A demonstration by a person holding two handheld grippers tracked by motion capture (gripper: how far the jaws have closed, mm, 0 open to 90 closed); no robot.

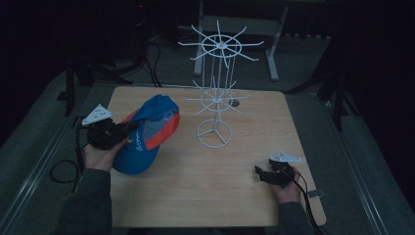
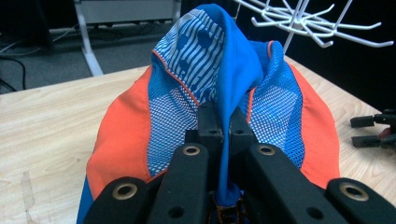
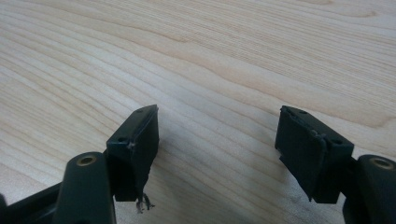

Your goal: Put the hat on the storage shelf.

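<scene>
A blue and orange cap with mesh panels lies on the left part of the wooden table. My left gripper is shut on a fold of the cap's blue fabric, which rises between the jaws in the left gripper view. A white wire rack with spoked hooks stands upright at the table's middle back. My right gripper rests low at the front right, open, with bare wood between its pads.
The rack's round base sits just right of the cap. Its upper hooks reach out above the cap's far side. A cable trails off the table's left edge. Dark floor and table legs lie behind.
</scene>
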